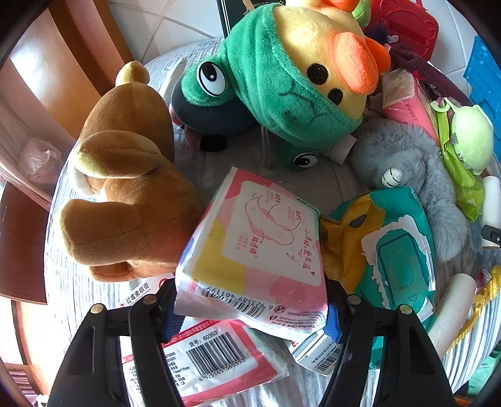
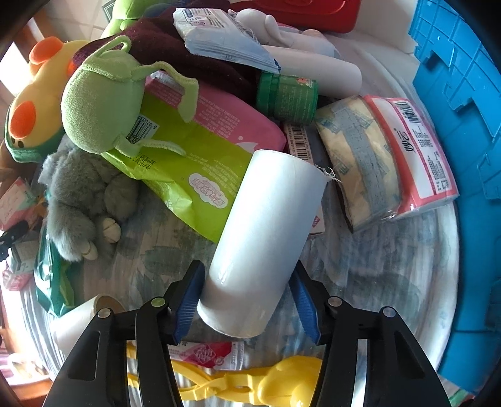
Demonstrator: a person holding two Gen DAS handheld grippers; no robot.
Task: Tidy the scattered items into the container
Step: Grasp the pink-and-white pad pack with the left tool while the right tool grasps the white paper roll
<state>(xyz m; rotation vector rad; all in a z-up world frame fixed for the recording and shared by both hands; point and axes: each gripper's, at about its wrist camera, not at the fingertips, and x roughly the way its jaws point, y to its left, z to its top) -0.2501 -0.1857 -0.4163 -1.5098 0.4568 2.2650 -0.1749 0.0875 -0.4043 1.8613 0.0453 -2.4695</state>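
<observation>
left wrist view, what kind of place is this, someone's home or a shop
Most likely a home, probably a bedroom. The clutter lies on a striped quilt that looks like bedding, wooden furniture stands beside it on a tiled floor, and the pile mixes plush toys such as a brown bear with tissue packs.

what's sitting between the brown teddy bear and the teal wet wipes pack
In the left wrist view, the pink and yellow packet lies between the brown teddy bear and the wet wipes pack.

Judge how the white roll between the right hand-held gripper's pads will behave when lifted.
The white roll looks smooth and glossy, so it may slip. Being cylindrical, it would probably roll if dropped. Held near one end, it may tilt.
</observation>
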